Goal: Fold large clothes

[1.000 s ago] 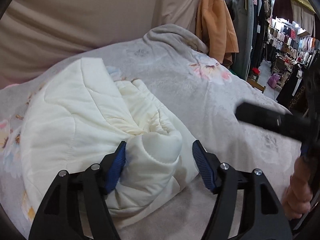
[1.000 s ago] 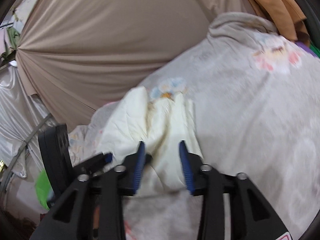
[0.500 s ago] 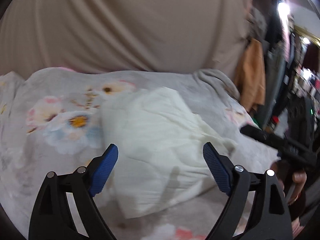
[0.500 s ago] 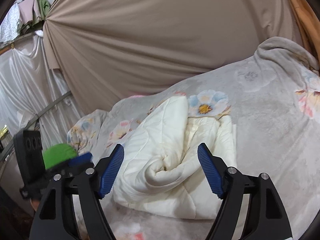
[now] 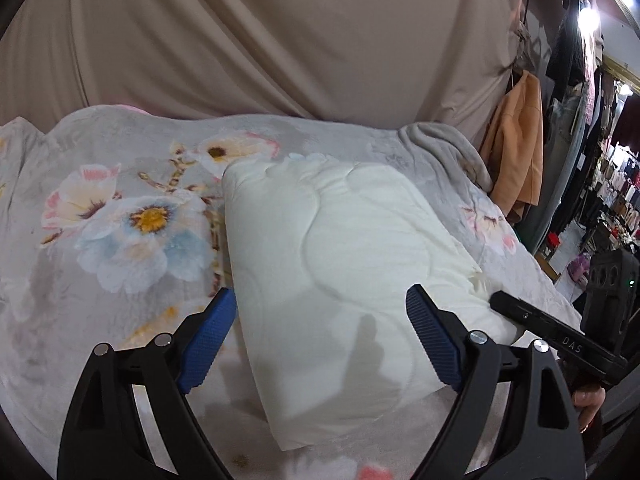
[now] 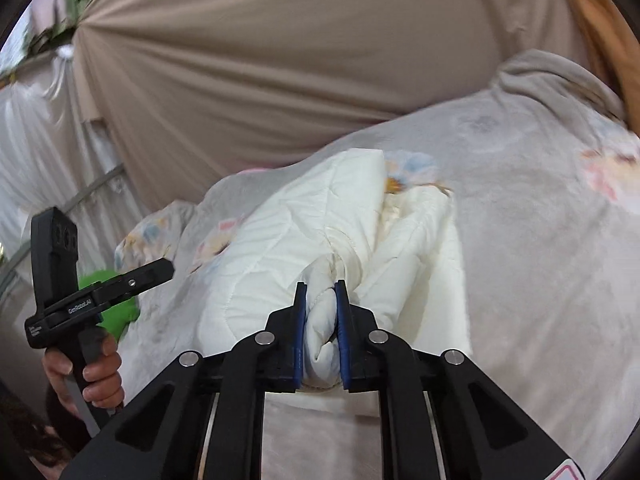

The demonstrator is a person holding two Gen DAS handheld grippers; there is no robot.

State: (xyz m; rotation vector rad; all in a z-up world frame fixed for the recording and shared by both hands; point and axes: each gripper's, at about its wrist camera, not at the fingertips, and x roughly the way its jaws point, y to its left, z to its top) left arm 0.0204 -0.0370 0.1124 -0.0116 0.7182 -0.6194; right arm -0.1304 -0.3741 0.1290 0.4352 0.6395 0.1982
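- right claw (image 6: pixel 321 316): a second ago its pads stood apart over the cream padded jacket (image 5: pixel 340 280), half a second ago wider still; now clamped narrow on a bunched roll of the jacket's cloth, lower centre of right wrist frame. New grip made.
- left claw (image 5: pixel 320 340): a second ago straddled the rolled cuff; now spread wide, holding nothing, backed off, jacket between and beyond the pads, lower centre of left wrist frame.
- jacket: lies as a compact folded bundle mid-frame on the floral blanket (image 5: pixel 120 216); smooth quilted face up in left view, loose layers and cuff facing right claw.
- meaning, my guess: left has let go, right takes over the loose end for a tuck or last fold; task looks far along.
- tan curtain (image 5: pixel 280 40) fills upper frame; orange coat (image 5: pixel 516 152) hangs at right edge.
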